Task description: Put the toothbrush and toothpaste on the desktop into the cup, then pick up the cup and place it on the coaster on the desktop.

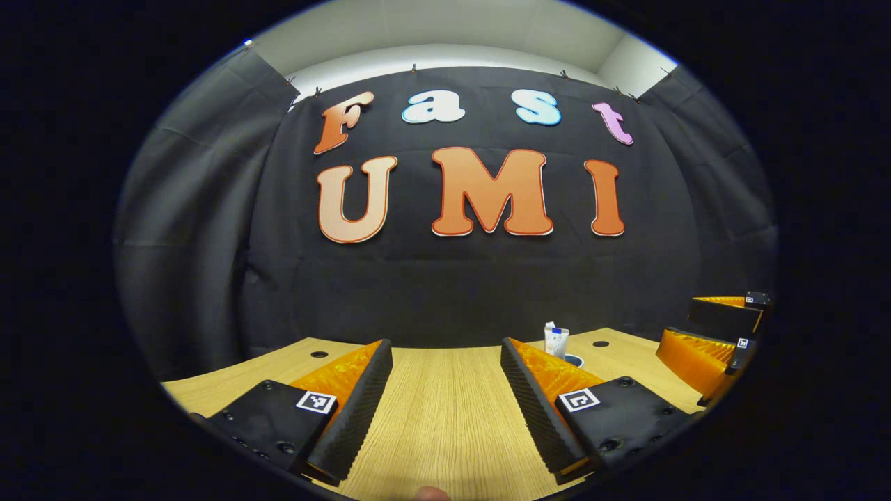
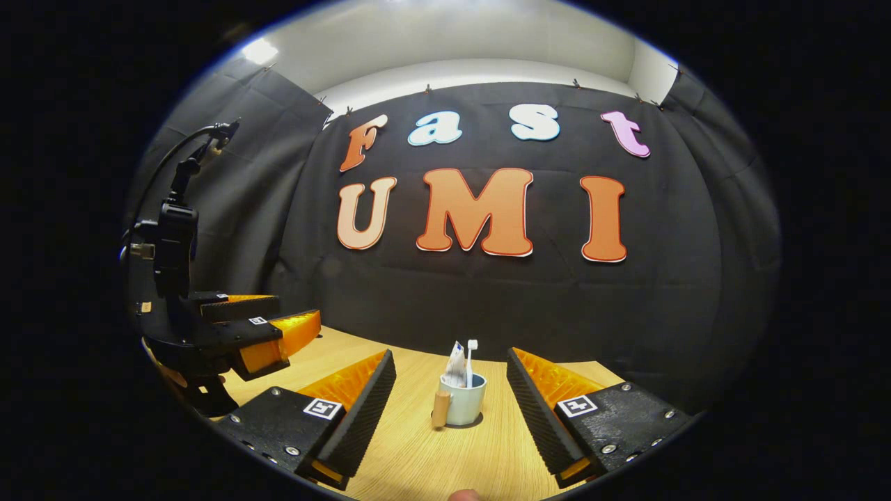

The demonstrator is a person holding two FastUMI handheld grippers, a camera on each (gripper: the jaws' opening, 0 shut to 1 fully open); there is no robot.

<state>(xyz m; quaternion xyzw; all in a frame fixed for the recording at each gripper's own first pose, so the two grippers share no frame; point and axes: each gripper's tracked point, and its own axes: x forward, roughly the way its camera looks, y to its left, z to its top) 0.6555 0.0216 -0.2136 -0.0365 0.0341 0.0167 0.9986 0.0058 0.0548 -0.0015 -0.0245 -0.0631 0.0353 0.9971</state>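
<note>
A pale cup (image 2: 465, 405) with a wooden handle (image 2: 440, 409) stands upright on the wooden desktop (image 2: 445, 459). The toothpaste tube (image 2: 456, 365) and the white toothbrush (image 2: 472, 358) stick up out of it. My right gripper (image 2: 449, 358) is open, its fingers on either side of the cup and short of it, touching nothing. A dark patch lies under the cup's base; I cannot tell whether it is a coaster or shadow. My left gripper (image 1: 445, 355) is open over bare desktop (image 1: 445, 417). The toothpaste (image 1: 556, 339) and cup rim (image 1: 575, 360) peek from behind its right finger.
The left gripper (image 2: 296, 311), with a black camera mast above it, hovers at the left of the right gripper view. The right gripper (image 1: 679, 320) hangs at the far right of the left gripper view. Two round cable holes (image 1: 319, 354) (image 1: 600, 343) sit near the desk's back edge.
</note>
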